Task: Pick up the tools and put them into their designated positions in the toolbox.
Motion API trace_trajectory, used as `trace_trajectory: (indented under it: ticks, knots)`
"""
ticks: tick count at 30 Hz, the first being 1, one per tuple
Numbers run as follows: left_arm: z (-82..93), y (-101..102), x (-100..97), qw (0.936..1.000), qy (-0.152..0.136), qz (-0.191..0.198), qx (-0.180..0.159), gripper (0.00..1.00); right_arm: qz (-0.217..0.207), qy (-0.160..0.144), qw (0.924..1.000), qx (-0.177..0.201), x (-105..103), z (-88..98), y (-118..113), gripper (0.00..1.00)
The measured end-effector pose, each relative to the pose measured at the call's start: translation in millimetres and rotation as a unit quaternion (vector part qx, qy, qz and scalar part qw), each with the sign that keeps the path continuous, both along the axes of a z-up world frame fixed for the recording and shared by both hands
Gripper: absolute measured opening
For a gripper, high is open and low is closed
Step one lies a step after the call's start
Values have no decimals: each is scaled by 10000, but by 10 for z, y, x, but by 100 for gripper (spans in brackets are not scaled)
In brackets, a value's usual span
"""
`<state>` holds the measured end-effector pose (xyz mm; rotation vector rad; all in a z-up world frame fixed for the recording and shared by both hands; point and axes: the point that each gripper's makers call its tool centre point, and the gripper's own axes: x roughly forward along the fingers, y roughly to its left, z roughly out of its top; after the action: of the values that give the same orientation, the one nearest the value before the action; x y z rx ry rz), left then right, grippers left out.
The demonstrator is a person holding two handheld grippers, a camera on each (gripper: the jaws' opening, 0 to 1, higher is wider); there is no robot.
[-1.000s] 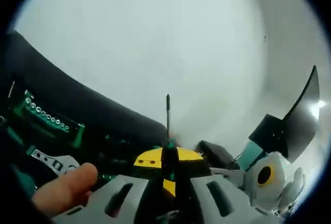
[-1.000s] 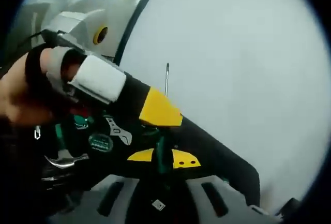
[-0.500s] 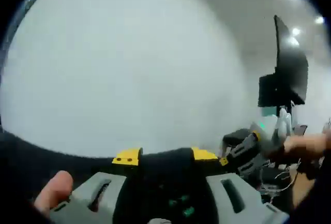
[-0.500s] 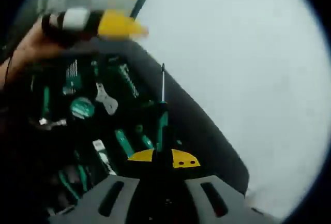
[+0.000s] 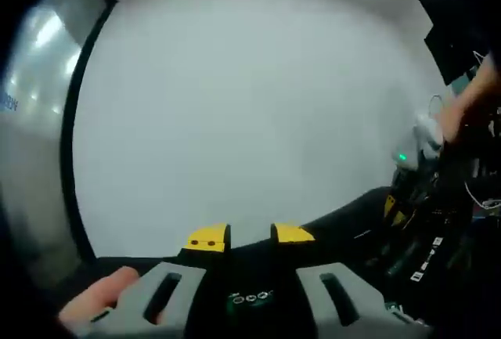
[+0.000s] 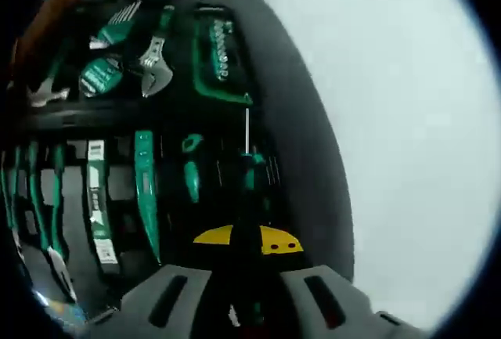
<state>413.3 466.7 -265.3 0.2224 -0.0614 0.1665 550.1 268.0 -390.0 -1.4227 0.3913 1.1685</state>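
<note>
The right hand-held gripper grips a screwdriver over the toolbox; no label is legible. The left hand-held gripper is narrowly open, empty.

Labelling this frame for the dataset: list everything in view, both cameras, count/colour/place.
toolbox: 1, black, open, left and centre of the right gripper view; its edge also low in the left gripper view.
table: 1, white, under and beside the toolbox.
screwdriver: 1, green-black handle, thin steel shaft, held over the toolbox, shaft pointing away from the jaws.
adjustable wrench: 1, steel with green handle, upper tray.
socket set: 1 row, silver in a green holder, upper right of the tray.
long green-handled tools: several, in the lower tray slots; exact count unclear.
finger: 1, low left, left gripper view.
left gripper: yellow-tipped jaws slightly apart, nothing between them.
right gripper: yellow-tipped jaws closed on the screwdriver.
</note>
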Motion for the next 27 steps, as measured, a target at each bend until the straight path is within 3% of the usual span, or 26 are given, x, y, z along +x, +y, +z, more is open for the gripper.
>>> trace_trajectory:
  ticks: [1, 2, 8, 15, 21, 23, 27]
  knots:
    - [-40, 13, 12, 10000, 72, -2, -53, 21, 318, -137, 9990, -277, 45, -21, -3, 8]
    - [-70, 36, 30, 9999, 130, -3, -84, 21, 496, 16, 9983, -315, 14, -67, 8, 8]
    - [-126, 92, -19, 9996, 216, 77, -176, 21, 566, 144, 9965, -593, 84, -216, -9, 8]
    - [-189, 27, -12, 9994, 337, 45, -68, 21, 689, -78, 9924, -1015, 367, -254, -73, 8]
    - [-222, 11, 15, 9991, 423, 54, 80, 21, 649, -181, 9910, -1155, 452, -270, -42, 9]
    - [-236, 20, 16, 9988, 466, 62, 100, 21, 179, -62, 9946, -1022, 447, -281, -69, 9]
    - [-228, 63, 37, 9990, 447, 50, 46, 21, 192, -64, 9950, -980, 410, -288, -13, 9]
